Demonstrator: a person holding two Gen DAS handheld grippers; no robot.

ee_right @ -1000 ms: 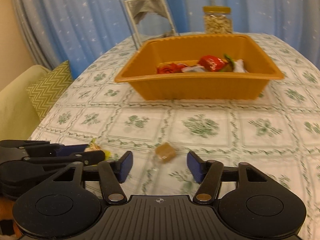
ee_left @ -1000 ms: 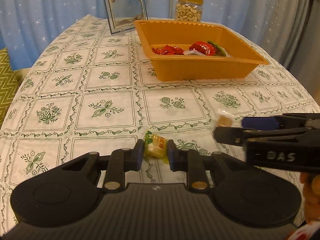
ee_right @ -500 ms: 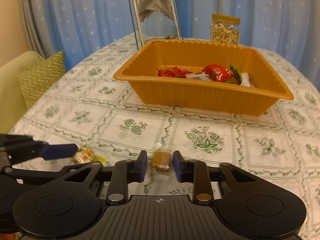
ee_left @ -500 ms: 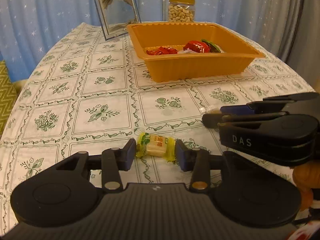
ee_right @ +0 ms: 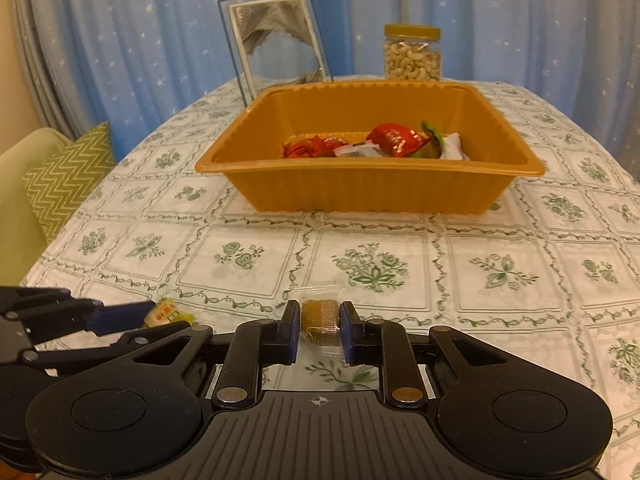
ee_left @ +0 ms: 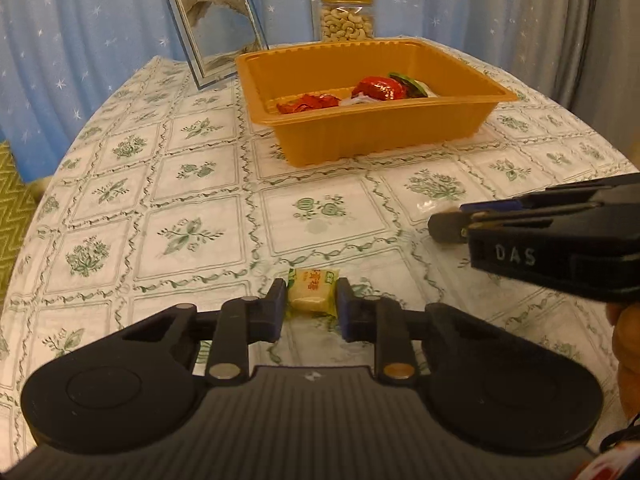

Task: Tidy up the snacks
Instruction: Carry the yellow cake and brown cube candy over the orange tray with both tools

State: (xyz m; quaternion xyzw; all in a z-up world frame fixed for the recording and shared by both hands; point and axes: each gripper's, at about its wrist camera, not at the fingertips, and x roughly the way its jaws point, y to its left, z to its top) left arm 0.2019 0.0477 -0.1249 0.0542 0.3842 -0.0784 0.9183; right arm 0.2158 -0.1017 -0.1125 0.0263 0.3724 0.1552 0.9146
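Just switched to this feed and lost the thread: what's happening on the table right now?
A person is sorting snacks into the orange tray. The left hand-held gripper is closing on a yellow-wrapped candy, which sits between its pads. The right hand-held gripper is shut on a brown candy. Both candies are low over the tablecloth, short of the tray.

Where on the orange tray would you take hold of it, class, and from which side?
Take the orange tray by its flat overhanging rim on the near long wall, coming from the front with one pad above the lip and one below. The ribbed walls slope, and wrapped snacks lie inside. Both claws are busy: left claw closing on a yellow candy, right claw shut on a brown candy.
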